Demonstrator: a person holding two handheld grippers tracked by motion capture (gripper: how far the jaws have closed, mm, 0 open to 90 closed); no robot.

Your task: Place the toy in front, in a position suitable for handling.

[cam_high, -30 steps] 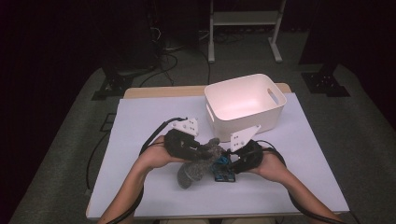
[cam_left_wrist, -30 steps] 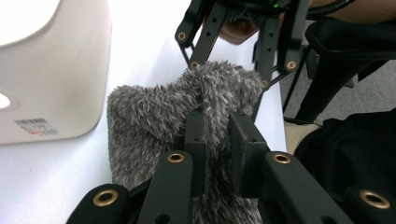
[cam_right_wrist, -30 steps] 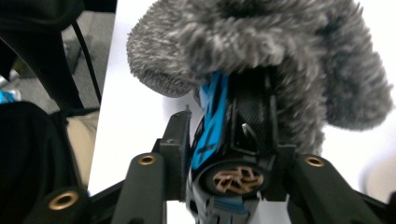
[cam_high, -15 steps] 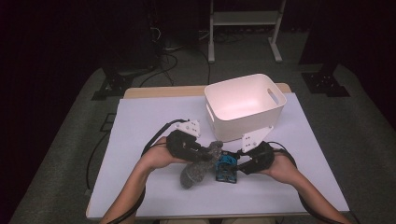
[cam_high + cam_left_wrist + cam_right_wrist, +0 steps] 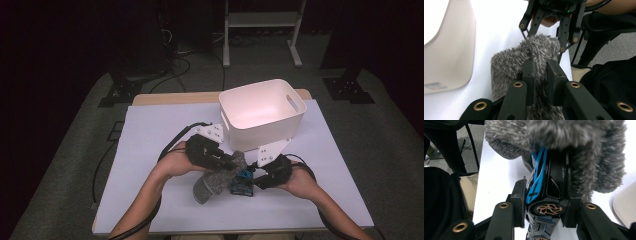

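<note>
Bare white table (image 5: 150, 130) lies open at the left; bin (image 5: 262, 112) crowds the upper centre; left gripper (image 5: 231, 161) pinches a fuzzy grey sock (image 5: 217, 180) at lower centre; right gripper (image 5: 256, 179) clamps a blue-black toy car (image 5: 242, 184) beside it.

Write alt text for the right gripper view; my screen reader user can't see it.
The right gripper clamps a blue and black toy car between its two black jaws, the car's front end tucked into a fuzzy grey sock. Beneath lies the white table.
</note>
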